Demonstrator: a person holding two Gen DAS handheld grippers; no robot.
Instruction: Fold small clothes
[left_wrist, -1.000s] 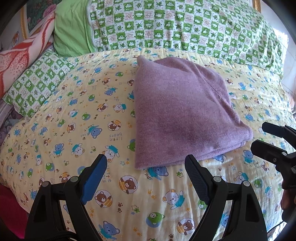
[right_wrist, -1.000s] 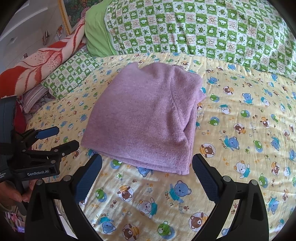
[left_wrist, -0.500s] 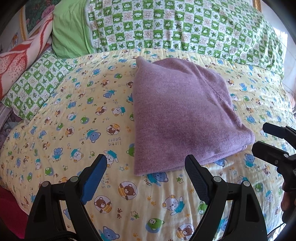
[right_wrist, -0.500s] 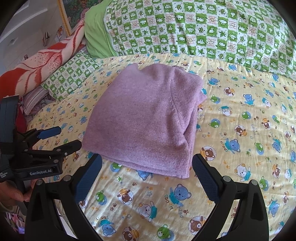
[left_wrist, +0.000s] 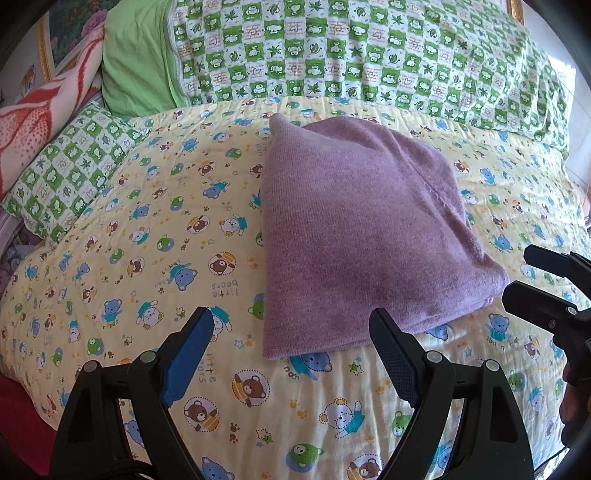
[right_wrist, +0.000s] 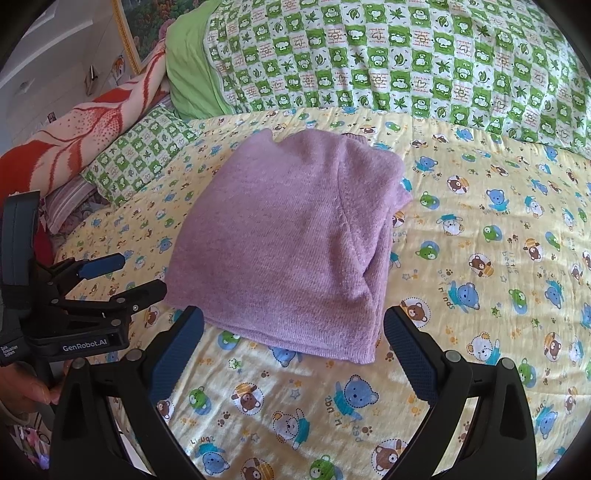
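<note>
While the folded purple garment (left_wrist: 354, 236) lies untouched, each hand-held gripper (left_wrist: 291, 347) (right_wrist: 293, 339) gapes wide, empty.

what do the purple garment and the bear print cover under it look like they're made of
Purple garment: looks like a soft knit, perhaps wool or acrylic; fine ribbing, a fuzzy matte surface and a raised seam show. The exact fibre cannot be told.

Bear print cover: looks like thin woven cotton, probably quilted; matte printed surface with faint stitch lines and a soft puckered look.
</note>
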